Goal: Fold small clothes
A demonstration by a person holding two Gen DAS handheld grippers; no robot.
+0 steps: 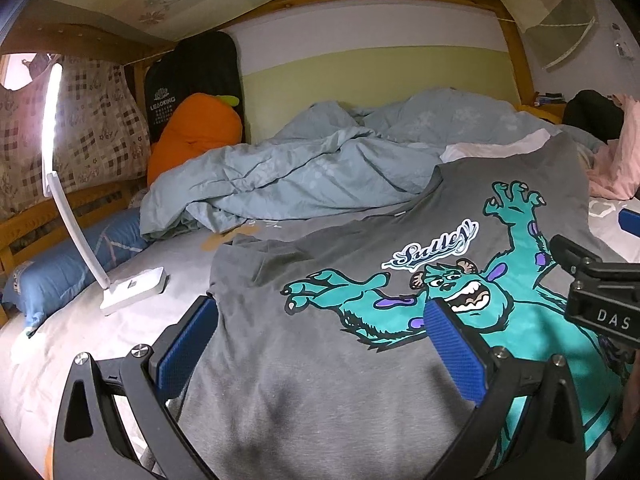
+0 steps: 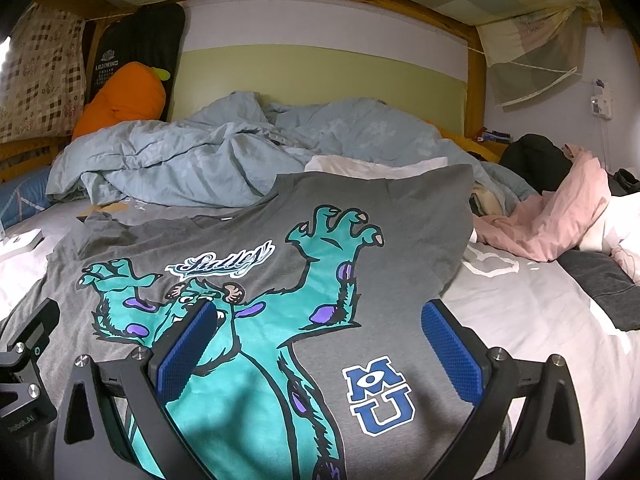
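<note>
Both grippers (image 1: pixel 320 320) (image 2: pixel 318 330) gape over shirt (image 2: pixel 400 248)

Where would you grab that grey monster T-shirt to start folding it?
Probably by its side edges. The grey T-shirt lies flat, print up, on the bed. The open left gripper could pinch the left edge near the sleeve, coming from the left; the open right gripper the right edge, from the right, folding both sides inward.
</note>
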